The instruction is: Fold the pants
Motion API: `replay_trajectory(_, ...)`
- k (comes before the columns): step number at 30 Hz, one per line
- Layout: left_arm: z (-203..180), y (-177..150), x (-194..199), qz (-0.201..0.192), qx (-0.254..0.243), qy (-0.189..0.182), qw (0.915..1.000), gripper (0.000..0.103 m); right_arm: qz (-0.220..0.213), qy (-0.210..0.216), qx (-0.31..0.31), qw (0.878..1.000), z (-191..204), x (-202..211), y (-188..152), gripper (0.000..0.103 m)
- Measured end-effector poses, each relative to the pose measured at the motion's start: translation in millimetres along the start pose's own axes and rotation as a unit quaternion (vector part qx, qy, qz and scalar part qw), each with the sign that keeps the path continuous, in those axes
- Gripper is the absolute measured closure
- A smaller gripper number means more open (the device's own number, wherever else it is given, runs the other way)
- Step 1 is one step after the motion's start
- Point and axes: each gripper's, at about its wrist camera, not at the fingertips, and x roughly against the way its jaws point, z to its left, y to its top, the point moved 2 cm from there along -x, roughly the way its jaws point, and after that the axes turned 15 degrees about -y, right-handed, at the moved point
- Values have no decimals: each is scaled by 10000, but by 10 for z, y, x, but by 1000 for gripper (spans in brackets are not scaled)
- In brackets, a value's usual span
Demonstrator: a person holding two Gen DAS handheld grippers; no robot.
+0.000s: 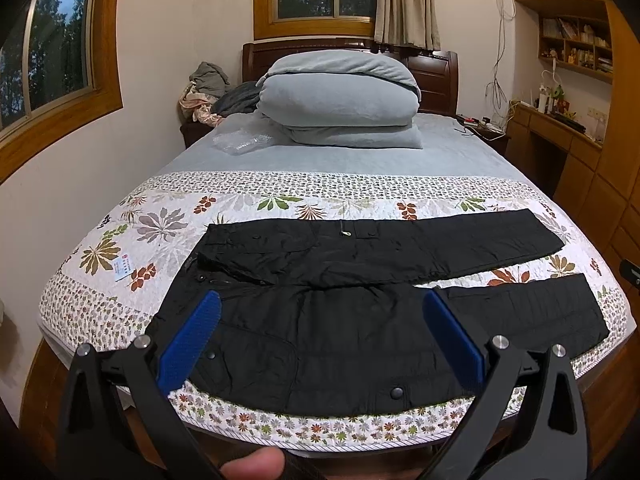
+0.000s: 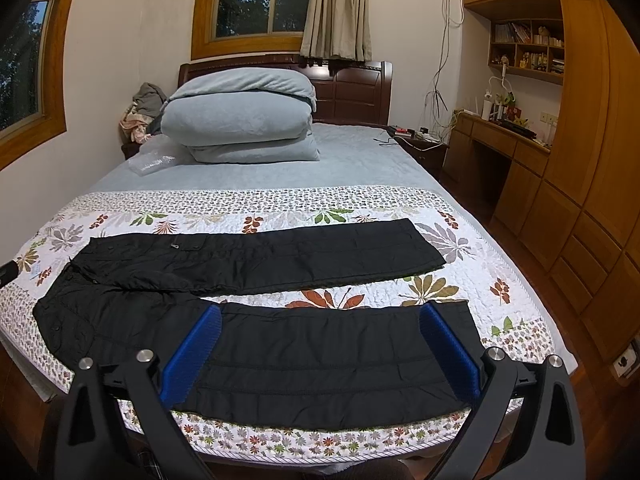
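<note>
both jaws stood spread wide, pinching nothing. left gripper (image 1: pixel 320 304) hovered over the waist end of the black pants (image 1: pixel 360 332), right gripper (image 2: pixel 320 316) over the near leg's cuff end, likely placed to lift that leg onto the far one. pants lay flat ahead of the jaws, legs parted, slightly rumpled at the waist, on a floral quilt (image 1: pixel 160 224); folded duvet (image 1: pixel 340 100) well beyond.
</note>
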Motion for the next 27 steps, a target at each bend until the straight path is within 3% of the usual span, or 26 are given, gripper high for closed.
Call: replay_trajectory(27,6,-12,-25,53,-52,0,10000,2,34,12,21,10000,22,-1,-7,3)
